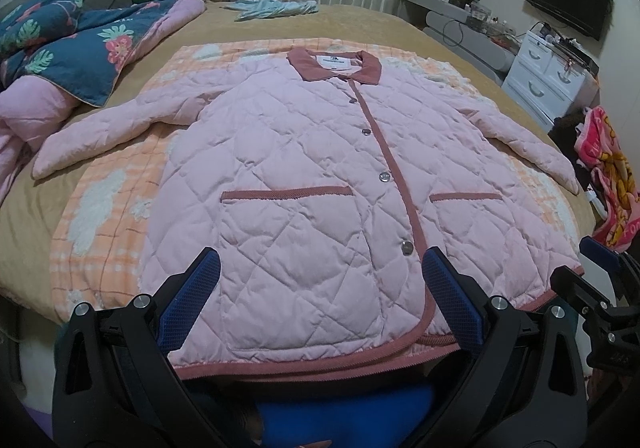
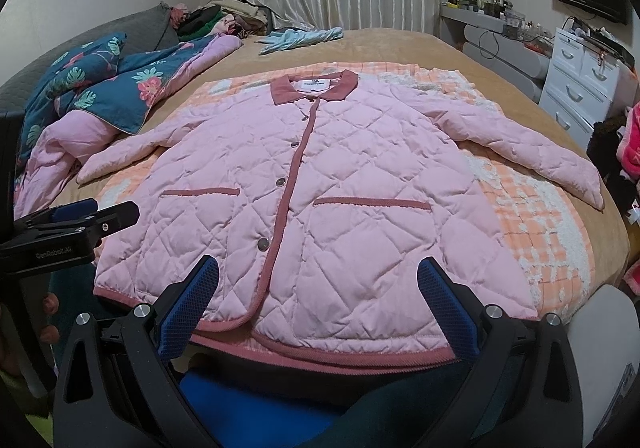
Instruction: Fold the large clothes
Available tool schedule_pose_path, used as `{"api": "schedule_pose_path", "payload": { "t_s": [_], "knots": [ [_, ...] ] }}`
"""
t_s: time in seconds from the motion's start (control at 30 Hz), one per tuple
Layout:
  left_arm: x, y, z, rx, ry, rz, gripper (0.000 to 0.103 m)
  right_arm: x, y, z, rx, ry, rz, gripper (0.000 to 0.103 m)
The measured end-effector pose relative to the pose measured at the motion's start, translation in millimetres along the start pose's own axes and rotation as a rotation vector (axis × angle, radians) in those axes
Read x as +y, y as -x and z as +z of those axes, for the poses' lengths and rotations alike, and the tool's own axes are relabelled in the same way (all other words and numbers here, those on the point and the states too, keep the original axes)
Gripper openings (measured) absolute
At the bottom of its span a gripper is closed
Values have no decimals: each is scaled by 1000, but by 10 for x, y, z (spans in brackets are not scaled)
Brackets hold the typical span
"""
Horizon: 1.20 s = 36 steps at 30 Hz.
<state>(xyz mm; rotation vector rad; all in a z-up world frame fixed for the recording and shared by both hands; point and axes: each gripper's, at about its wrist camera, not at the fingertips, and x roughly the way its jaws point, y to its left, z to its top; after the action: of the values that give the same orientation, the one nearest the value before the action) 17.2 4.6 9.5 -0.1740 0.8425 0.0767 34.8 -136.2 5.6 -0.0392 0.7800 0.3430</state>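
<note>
Both grippers, left gripper (image 1: pixel 320 292) and right gripper (image 2: pixel 318 294), hover spread and empty at the hem of the jacket (image 1: pixel 320 168); its collar points away.

Left gripper (image 1: pixel 320 280): jaws spread wide, blue pads (image 1: pixel 192 304) facing inward, nothing held | Right gripper (image 2: pixel 318 280): jaws likewise spread, nothing held | Relation: the two are carried side by side, each seen at the edge of the other's view, left (image 2: pixel 76 226), right (image 1: pixel 600 288).
</note>
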Motion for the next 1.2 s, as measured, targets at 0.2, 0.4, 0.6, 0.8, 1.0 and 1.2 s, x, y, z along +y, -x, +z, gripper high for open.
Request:
{"api": "schedule_pose_path", "payload": {
  "t_s": [0.2, 0.4, 0.6, 0.8, 1.0, 1.2],
  "knots": [
    [89, -117, 139, 0, 16, 5, 94, 9, -102, 180, 9, 9, -11, 99],
    [157, -193, 346, -9, 33, 6, 94, 29, -192, 414, 3, 17, -11, 99],
    [170, -257, 495, -7, 49, 1, 94, 41, -277, 620, -13, 19, -12, 99],
    [171, -307, 644, -15, 61, 6, 94, 47, -397, 779, -8, 25, -8, 99],
    [198, -391, 803, -17, 81, 8, 94, 45, -489, 935, -16, 22, -9, 99],
    [218, -486, 971, -20, 99, 11, 94, 9, -607, 1127, -22, 19, -18, 99]
  ]
}}
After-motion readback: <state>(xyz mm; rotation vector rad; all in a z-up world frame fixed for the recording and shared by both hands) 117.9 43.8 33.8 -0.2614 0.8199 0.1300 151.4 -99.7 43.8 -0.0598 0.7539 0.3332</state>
